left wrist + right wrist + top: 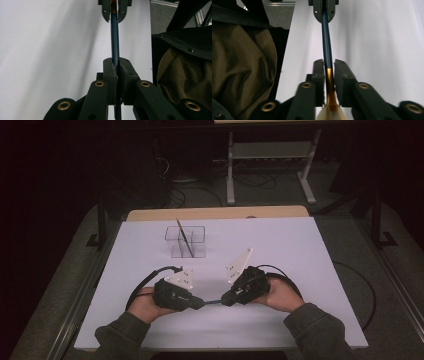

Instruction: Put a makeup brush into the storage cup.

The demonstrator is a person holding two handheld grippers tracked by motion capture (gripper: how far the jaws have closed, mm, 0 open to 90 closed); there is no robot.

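Brush (114,37) spanning both tools near desk (300,250) front edge: left gripper (116,66) clamped on handle, right gripper (328,65) pinching ferrule. Uneven pull, possible slip or drop.

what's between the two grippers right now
A paintbrush spans the gap: the left gripper clamps its blue handle, and the right gripper has the gold ferrule between its jaws. Both gripper views show it, above the bare white table.

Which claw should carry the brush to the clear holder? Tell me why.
Left, probably: the left claw is clamped on the brush handle, and the clear holder stands nearer its side; the right claw pinches the ferrule beside the bristles.
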